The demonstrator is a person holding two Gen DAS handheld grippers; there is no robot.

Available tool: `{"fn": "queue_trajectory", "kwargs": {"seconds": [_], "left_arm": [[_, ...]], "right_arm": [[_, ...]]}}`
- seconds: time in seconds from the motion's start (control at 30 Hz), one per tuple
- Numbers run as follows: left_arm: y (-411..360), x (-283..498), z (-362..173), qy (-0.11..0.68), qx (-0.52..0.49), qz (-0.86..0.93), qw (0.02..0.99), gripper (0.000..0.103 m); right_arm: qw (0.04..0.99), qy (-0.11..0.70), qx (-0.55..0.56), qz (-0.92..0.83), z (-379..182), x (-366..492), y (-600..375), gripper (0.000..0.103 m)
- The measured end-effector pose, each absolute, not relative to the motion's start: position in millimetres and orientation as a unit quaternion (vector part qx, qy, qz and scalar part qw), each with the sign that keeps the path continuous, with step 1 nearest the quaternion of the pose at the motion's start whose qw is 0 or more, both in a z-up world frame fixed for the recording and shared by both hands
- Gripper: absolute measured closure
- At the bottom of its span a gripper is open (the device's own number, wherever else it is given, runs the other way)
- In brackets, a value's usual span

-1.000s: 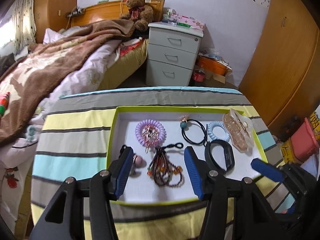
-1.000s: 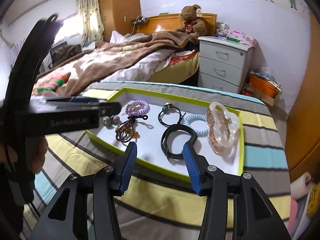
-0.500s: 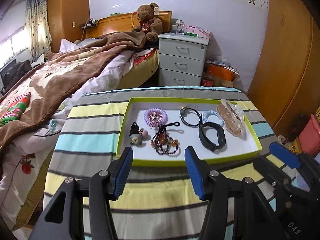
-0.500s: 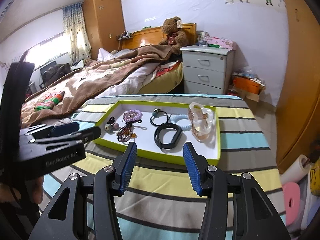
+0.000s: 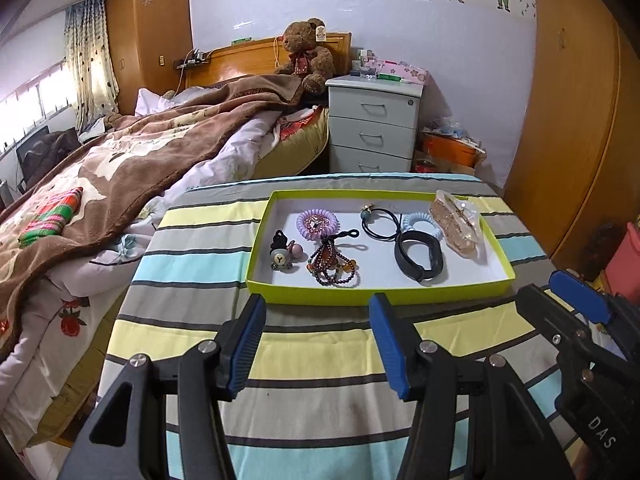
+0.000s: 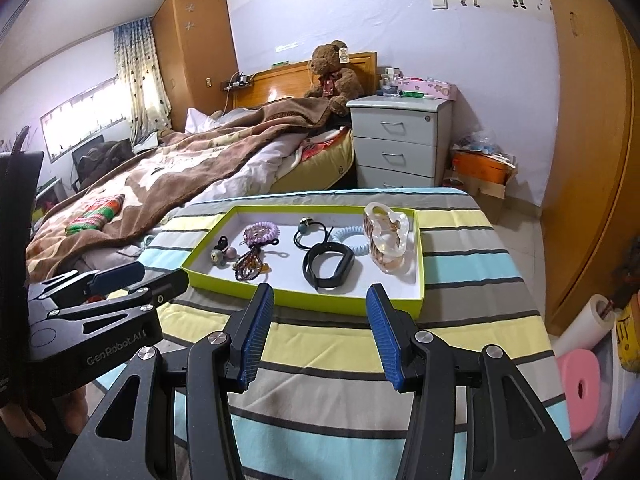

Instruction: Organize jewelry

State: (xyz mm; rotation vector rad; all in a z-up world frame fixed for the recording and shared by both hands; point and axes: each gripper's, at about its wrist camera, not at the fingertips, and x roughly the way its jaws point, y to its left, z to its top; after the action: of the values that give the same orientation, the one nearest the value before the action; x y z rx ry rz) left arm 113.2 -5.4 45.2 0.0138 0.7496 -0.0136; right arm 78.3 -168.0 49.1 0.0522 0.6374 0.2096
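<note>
A lime-green tray on a striped tablecloth holds a purple coil tie, a beaded bracelet, a bead hair tie, a black elastic, a blue coil tie, a black band and a clear hair claw. My left gripper is open and empty, hovering short of the tray's near edge. My right gripper is open and empty, also short of the tray.
The striped table stands beside a bed with a brown blanket. A grey drawer unit and a teddy bear are behind. A wooden wardrobe is on the right. Pink items lie on the floor.
Both grippers have pulled back from over the tray toward the near side of the table and risen. The jewelry in the tray has not moved.
</note>
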Motion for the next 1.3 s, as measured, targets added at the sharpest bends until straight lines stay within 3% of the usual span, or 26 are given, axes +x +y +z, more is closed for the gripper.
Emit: {"fn": "queue_trajectory", "kwargs": {"seconds": [1.3], "left_arm": [[-2,97,47,0.368,-0.011,0.011,0.930,0.047]], "right_arm": [[0.943,0.313,0.027,0.107,49,68,-165,0.054]]}}
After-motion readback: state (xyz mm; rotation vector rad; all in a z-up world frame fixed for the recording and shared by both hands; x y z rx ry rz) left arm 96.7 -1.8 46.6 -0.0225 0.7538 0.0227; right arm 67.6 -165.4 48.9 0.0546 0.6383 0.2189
